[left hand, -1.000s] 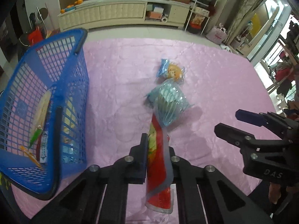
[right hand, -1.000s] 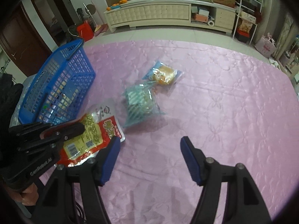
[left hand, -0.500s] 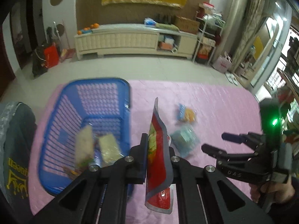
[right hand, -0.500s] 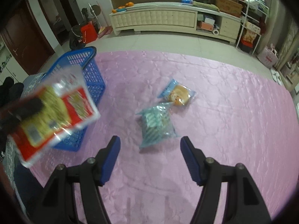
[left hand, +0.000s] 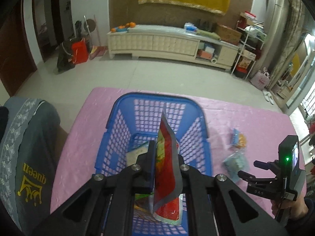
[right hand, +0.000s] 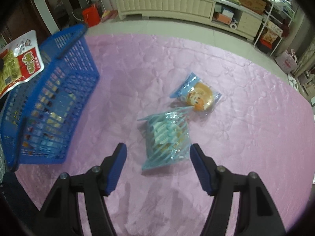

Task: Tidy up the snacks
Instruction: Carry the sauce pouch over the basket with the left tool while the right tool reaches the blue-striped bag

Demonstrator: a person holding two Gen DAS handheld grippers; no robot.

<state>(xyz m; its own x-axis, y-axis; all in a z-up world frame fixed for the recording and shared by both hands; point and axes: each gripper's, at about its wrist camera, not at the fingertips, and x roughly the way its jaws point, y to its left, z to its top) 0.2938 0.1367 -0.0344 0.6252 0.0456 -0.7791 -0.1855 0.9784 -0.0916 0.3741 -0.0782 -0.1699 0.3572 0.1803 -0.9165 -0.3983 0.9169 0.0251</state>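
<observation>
1. The left gripper (left hand: 166, 164) has its black jaws clenched on a flat red, yellow and silver foil snack pouch (left hand: 167, 169), held edge-on and upright above the open top of the blue plastic lattice basket (left hand: 126, 125).
2. From the right wrist view the same pouch (right hand: 18, 59) shows its face: a red panel with bold yellow characters, a yellow area below it and a clear silver border; the characters are too blurred to read.
3. The right gripper (right hand: 158, 166), with blue pads (right hand: 116, 167), stands released, its jaws wide apart and grasping nothing. It hangs over the clear teal-striped bag of small wrapped snacks (right hand: 167, 135), which lies on the pink quilted satin cloth (right hand: 246, 118) between the pads as seen from the camera.
4. The body of the right gripper (left hand: 275, 179) bears the white letters "DAS" and a small lit green lamp.
5. A grey cushion or garment (left hand: 29, 157) at the left edge carries a yellow crown and the word "queen".
6. Inside the basket lie several packets, seemingly pale and green ones (left hand: 135, 153); they are partly hidden.
7. Just beyond the striped bag, touching its corner, lies a blue-edged clear packet with a round golden cake printed with a cartoon face (right hand: 196, 96).
8. Farthest off stands a long cream cabinet (left hand: 157, 43).
</observation>
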